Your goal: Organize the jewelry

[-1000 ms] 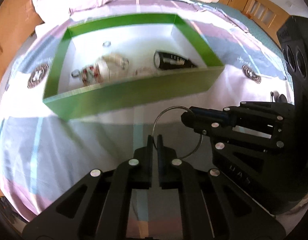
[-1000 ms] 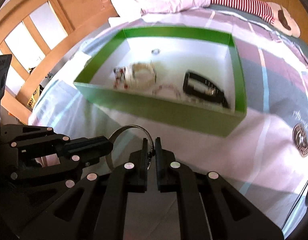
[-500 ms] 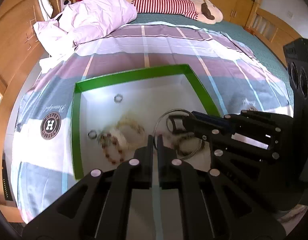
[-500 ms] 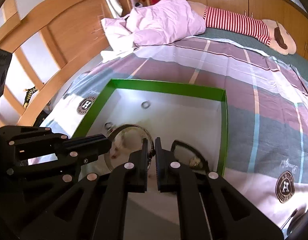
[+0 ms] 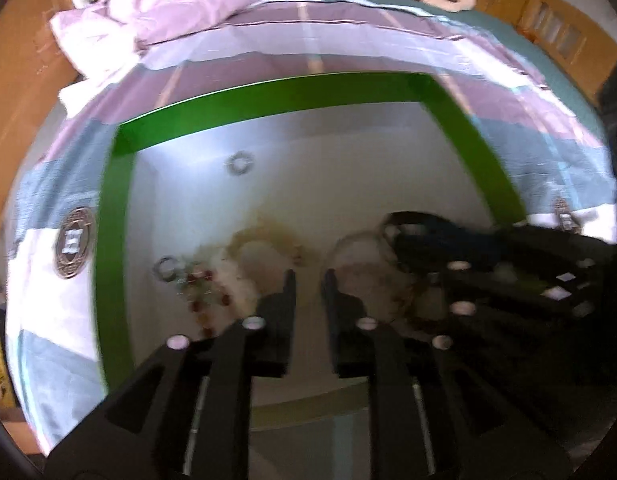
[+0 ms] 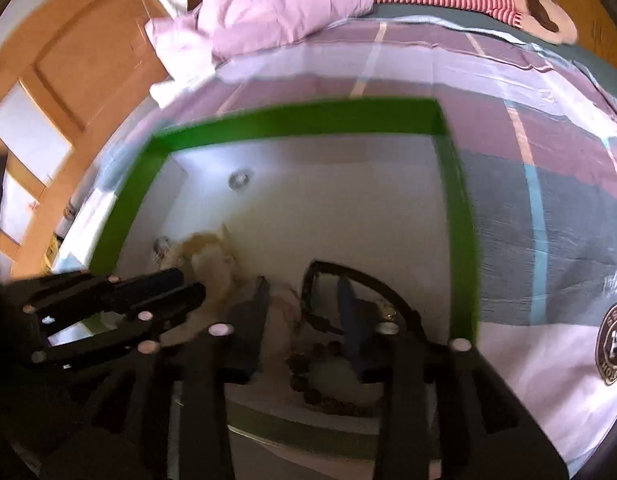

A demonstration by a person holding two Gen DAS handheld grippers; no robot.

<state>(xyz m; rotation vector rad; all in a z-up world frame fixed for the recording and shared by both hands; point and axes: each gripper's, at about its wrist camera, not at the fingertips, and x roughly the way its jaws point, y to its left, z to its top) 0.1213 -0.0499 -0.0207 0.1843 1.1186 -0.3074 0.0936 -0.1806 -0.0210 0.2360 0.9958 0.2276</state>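
Two black two-finger grippers are hanging over a shallow green-walled box with a white floor point(image 5: 116, 216), which is sitting on a striped purple, grey and white bedspread point(image 6: 548, 208). Both views are smeared by motion, so fine detail is lost.

In its own view the left gripper point(image 5: 307, 280) is showing a narrow open gap between its fingers, with only the box floor visible through it; nothing is sitting between them. The right gripper point(image 6: 302, 292) is standing wider apart and is likewise gripping nothing. Judging by that, both tongs are letting go over the box so that a piece lands inside with the rest.

The jewelry is lying on the white floor: a small silver ring point(image 5: 240, 163) alone near the far wall, a second small silver ring point(image 5: 164, 269) near the left wall, a string of dark red beads point(image 5: 204, 300) beside it, a pale beige beaded bracelet point(image 5: 268, 236) in the middle, and a black strap-like band point(image 6: 348, 276) toward the right. A thin pale hoop point(image 5: 360, 260) seems to be lying just ahead of the left fingers, though blur is making it uncertain.

Grouping everything within the green walls is presumably keeping small pieces from slipping into the bedding.
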